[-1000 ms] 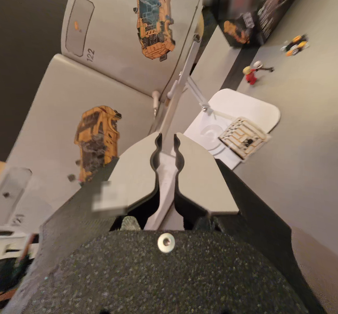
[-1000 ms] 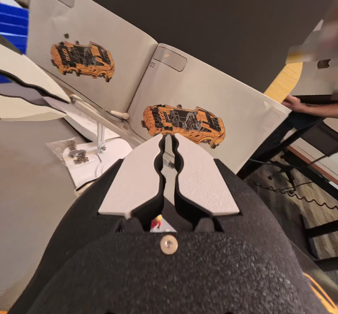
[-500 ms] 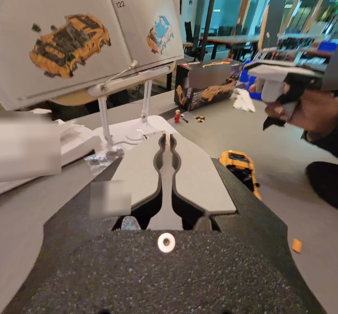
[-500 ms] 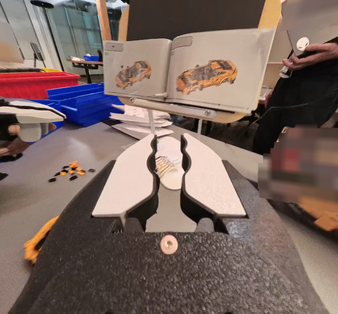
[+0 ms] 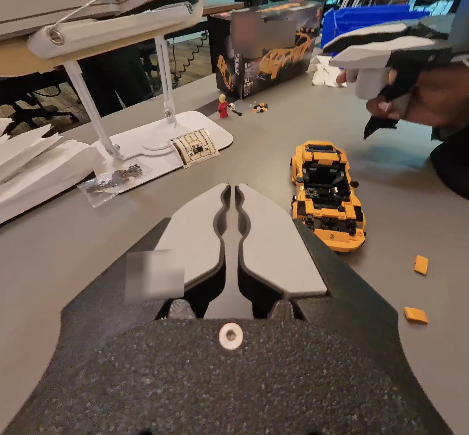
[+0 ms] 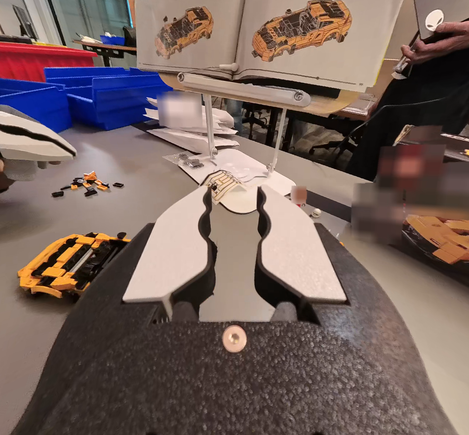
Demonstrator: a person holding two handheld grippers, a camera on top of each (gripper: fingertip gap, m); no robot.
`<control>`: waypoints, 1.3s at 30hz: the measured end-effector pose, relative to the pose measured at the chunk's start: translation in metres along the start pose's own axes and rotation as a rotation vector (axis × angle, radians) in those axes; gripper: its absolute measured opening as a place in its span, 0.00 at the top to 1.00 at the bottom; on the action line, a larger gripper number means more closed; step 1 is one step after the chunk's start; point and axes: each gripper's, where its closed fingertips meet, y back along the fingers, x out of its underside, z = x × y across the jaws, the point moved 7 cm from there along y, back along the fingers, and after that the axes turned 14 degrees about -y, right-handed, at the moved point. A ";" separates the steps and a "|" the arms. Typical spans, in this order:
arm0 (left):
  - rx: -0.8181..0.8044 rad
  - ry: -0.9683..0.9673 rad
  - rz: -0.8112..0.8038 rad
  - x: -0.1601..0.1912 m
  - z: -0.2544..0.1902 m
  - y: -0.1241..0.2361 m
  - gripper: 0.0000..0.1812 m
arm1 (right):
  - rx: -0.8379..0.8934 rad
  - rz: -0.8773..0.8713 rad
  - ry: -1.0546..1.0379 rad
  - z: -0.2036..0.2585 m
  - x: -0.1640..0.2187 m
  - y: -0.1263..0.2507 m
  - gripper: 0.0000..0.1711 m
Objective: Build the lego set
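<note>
Lego car [image 5: 327, 194] on grey table [image 5: 76, 245], just right of left gripper [image 5: 232, 186], fingers nearly pressed together, empty. Left of right gripper [image 6: 233, 189] (fingers spread, holding nothing). 2 loose orange tiles [image 5: 416, 315] nearby.

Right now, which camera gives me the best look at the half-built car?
The left wrist view: the half-built car lies whole and sharp from above, its open black interior showing. The right wrist view catches only part of it, low at the left edge, partly hidden behind the tool body.
</note>
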 end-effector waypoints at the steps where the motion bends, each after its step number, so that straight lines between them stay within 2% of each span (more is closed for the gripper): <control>1: -0.010 0.008 -0.012 -0.001 0.002 0.001 0.98 | -0.003 -0.015 -0.007 0.000 -0.001 0.001 0.80; 15: -0.079 0.014 -0.111 -0.007 0.007 0.010 1.00 | -0.005 -0.061 0.032 0.005 -0.001 0.006 0.80; 26: -0.018 -0.043 -0.089 -0.010 -0.003 0.007 0.98 | -0.094 0.035 0.058 0.013 0.009 0.002 0.79; 29: 0.022 -0.059 -0.066 -0.009 -0.008 0.005 0.98 | -0.174 0.104 0.082 0.020 0.014 0.003 0.80; 33: 0.155 -0.094 0.032 0.001 -0.023 -0.007 0.95 | -0.251 0.294 0.256 0.029 0.029 0.010 0.80; 39: 0.405 -0.114 0.181 0.020 -0.053 -0.023 0.77 | -0.328 0.591 0.373 0.031 0.056 0.023 0.70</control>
